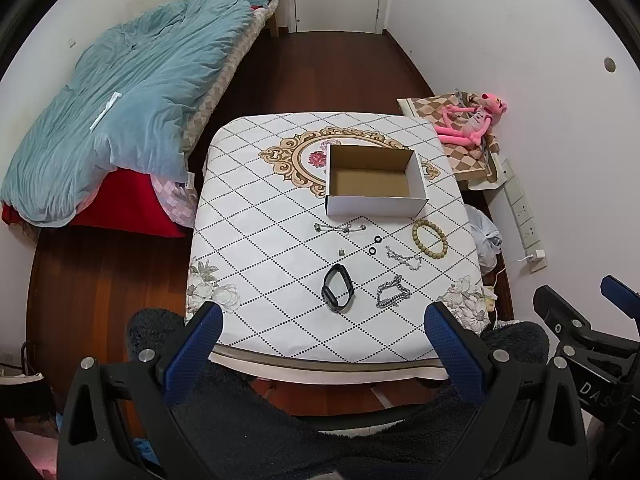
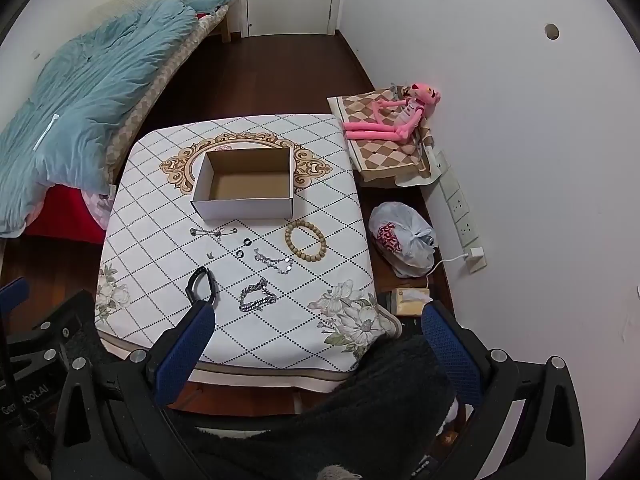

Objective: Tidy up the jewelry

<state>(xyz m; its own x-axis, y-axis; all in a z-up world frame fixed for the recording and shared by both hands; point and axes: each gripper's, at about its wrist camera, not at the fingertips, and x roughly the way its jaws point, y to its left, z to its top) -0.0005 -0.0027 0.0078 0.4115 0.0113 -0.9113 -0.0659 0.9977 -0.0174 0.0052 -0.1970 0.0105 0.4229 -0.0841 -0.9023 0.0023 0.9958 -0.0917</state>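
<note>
An open, empty cardboard box (image 1: 374,181) (image 2: 246,184) stands on the white patterned table (image 1: 256,248) (image 2: 328,264). In front of it lie a thin chain (image 1: 340,227) (image 2: 212,232), two small black rings (image 1: 376,243) (image 2: 242,247), a wooden bead bracelet (image 1: 430,233) (image 2: 305,239), a silver bracelet (image 1: 404,258) (image 2: 274,262), a thick silver chain (image 1: 393,292) (image 2: 257,295), a black band (image 1: 337,287) (image 2: 201,285) and a tiny charm (image 1: 341,252) (image 2: 209,255). My left gripper (image 1: 324,320) and right gripper (image 2: 318,320) are open and empty, held above the table's near edge.
A bed with a blue duvet (image 1: 132,92) (image 2: 92,80) is to the left. A pink plush toy (image 1: 474,118) (image 2: 394,118) lies on a checked cushion at the right. A plastic bag (image 2: 404,240) and a power strip (image 2: 460,208) sit by the right wall. A dark fleece garment (image 1: 320,432) is below.
</note>
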